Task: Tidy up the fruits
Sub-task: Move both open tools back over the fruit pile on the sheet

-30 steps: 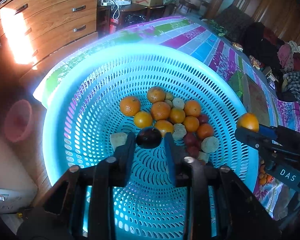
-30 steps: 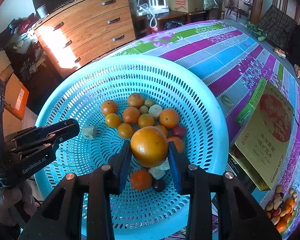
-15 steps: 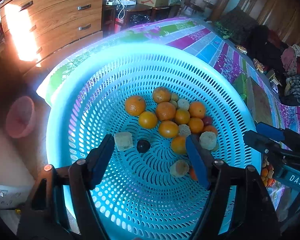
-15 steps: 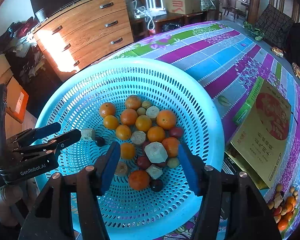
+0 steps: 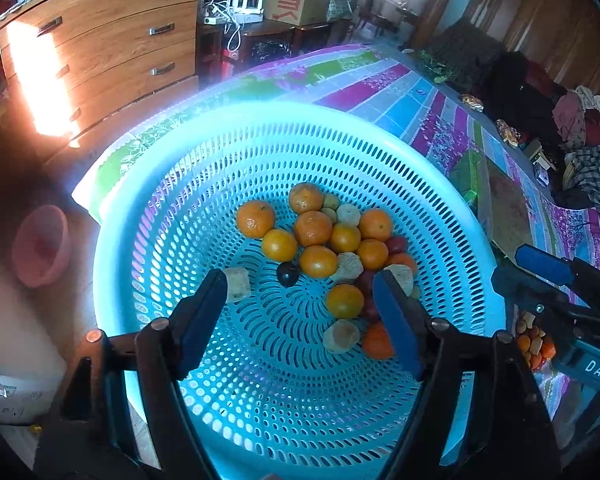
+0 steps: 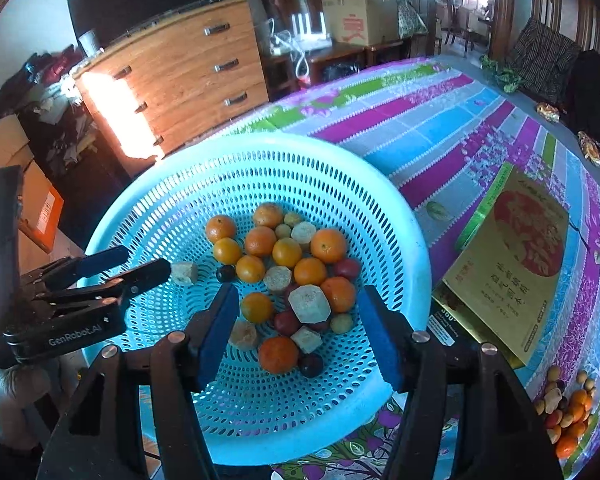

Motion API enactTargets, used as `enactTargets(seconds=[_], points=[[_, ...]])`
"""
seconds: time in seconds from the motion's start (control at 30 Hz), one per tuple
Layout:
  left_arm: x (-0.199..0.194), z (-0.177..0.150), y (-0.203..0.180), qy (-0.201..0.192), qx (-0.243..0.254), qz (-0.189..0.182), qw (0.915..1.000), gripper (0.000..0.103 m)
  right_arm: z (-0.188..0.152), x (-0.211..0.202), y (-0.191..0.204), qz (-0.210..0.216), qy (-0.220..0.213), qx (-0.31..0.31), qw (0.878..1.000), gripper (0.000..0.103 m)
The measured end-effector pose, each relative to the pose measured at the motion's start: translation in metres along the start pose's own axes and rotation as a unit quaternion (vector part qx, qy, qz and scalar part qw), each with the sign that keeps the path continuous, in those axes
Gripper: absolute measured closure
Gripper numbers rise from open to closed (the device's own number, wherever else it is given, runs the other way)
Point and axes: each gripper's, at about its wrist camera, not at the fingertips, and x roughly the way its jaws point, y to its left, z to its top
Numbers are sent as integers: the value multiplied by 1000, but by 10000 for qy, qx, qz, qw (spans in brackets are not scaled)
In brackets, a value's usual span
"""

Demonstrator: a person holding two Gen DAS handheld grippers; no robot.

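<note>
A large turquoise perforated basket holds several oranges, dark plums and pale cut chunks. My left gripper is open and empty above the basket's near side. My right gripper is open and empty above the fruit pile. Each gripper also shows in the other's view, the right one at the basket's right rim and the left one at its left rim.
A small heap of loose fruit lies on the striped tablecloth right of the basket. A yellow-green box lies beside the basket. A wooden dresser stands behind; a pink bowl sits on the floor at left.
One second ago my left gripper held a dark plum and my right held an orange. Both opened and dropped them into the basket, then drew back and up a little.
</note>
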Motion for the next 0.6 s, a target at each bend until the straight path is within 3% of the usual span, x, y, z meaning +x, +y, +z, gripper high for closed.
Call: enactTargets(seconds=[0.17,0.3,0.4,0.6], points=[[-17,-1,-20,-374,266,-107,9989,25,-20,-43,-2,-92,-769,-78,9970,37],[-35,-3,-50,-787,693,-316,9940,24,-63,-79,-16,-473,-1284,-166,9904,34],[-44,-5,-81,-983,1040,-601,9879,22,-105,-100,-40,-843,-1394,36,9866,21],[-55,-30,-175,-1079,1980,-1447,9634,10,-188,-124,-103,-1496,-1078,888,9788,20]])
